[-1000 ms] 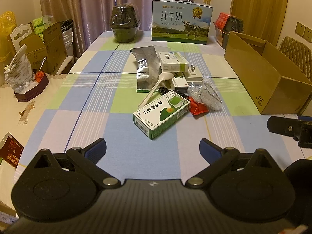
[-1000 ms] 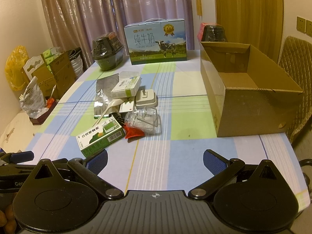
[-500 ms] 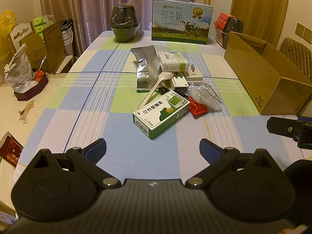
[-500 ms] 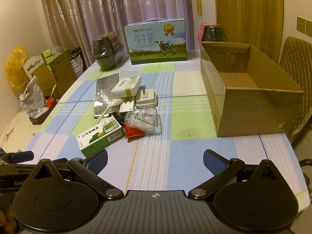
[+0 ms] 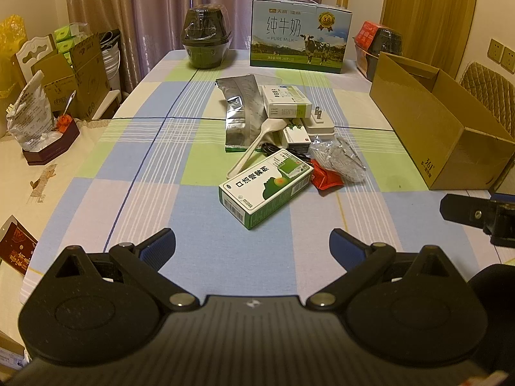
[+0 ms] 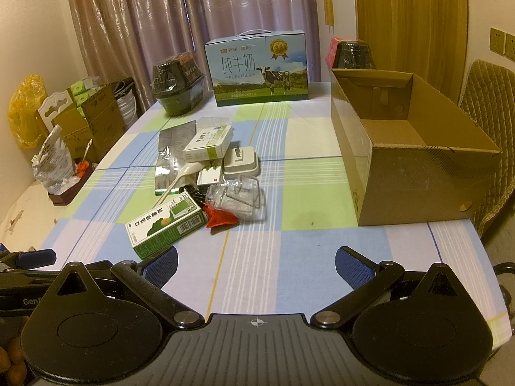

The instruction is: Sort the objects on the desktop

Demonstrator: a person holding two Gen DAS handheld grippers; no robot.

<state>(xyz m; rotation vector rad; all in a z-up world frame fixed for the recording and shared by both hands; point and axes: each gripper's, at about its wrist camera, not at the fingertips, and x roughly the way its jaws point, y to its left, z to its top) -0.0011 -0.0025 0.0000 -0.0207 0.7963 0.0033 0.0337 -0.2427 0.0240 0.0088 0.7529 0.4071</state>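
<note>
On the checked tablecloth (image 5: 206, 251), the clutter sits in one loose heap, with the green medicine box (image 5: 265, 187) at its near edge. Behind that box a white plastic spoon (image 5: 257, 144) leans across a silver foil pouch (image 5: 240, 114), and a white-and-green carton (image 5: 285, 101) rests on the pouch's far right side. Just right of the green medicine box lie a red wrapper (image 5: 325, 177) and a crumpled clear bag (image 5: 339, 157); a white charger plug (image 6: 240, 160) sits behind the bag. Well to the right of the green medicine box stands the open cardboard box (image 6: 415, 157), nothing in it that shows. Far behind the heap are a milk carton case (image 5: 299, 37) and a dark wrapped bowl (image 5: 206, 43).

The left gripper (image 5: 252, 246) and the right gripper (image 6: 256, 262) both hover over the near cloth with jaws spread wide and hold nothing. Bare cloth lies between each of them and the green medicine box.
</note>
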